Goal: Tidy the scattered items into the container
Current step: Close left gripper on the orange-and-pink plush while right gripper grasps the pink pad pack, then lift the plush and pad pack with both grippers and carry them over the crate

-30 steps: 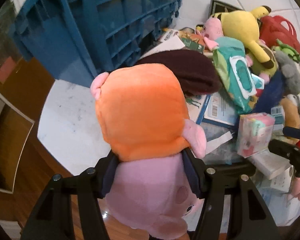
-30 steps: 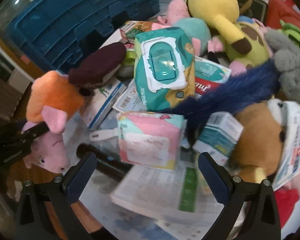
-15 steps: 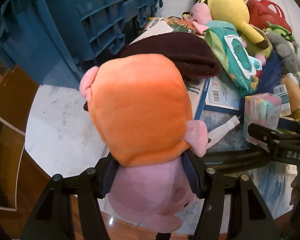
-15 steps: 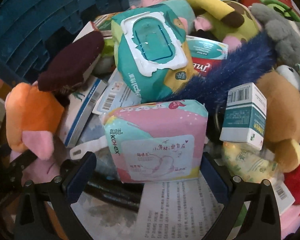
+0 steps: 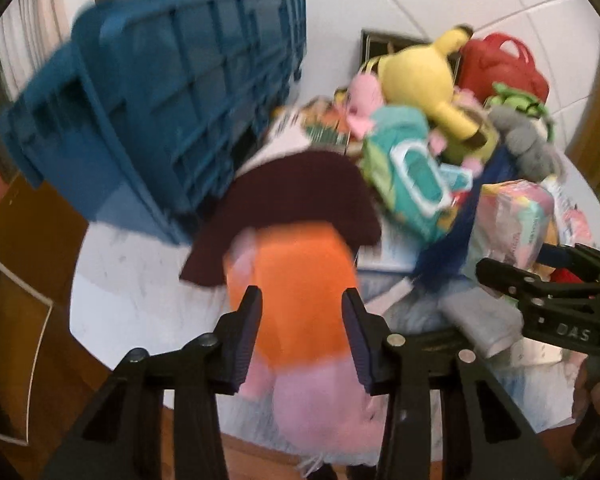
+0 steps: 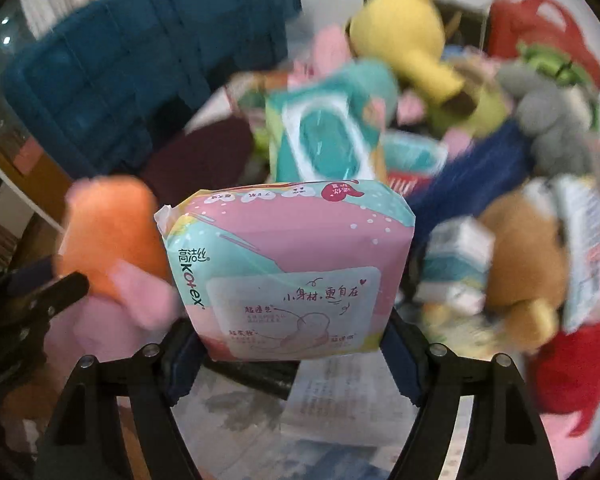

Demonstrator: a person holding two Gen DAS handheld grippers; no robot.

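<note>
Orange-and-pink plush pig [image 5: 300, 320] sits clamped in my left hand-held gripper [image 5: 302, 330], its long axis running straight out along the fingers. The blue crate [image 5: 172, 120] stands up and to the left of it — close, so this arm is the nearer one. A second ago the pig filled more of the view; now the crate looms larger.

From the right wrist, my right hand-held gripper [image 6: 290, 350] pinches the pink pad packet [image 6: 288, 268], upright and off the desk [image 5: 140, 276] — earlier it lay in the pile, fingers spread. The crate [image 6: 140, 72] lies far up-left.
</note>
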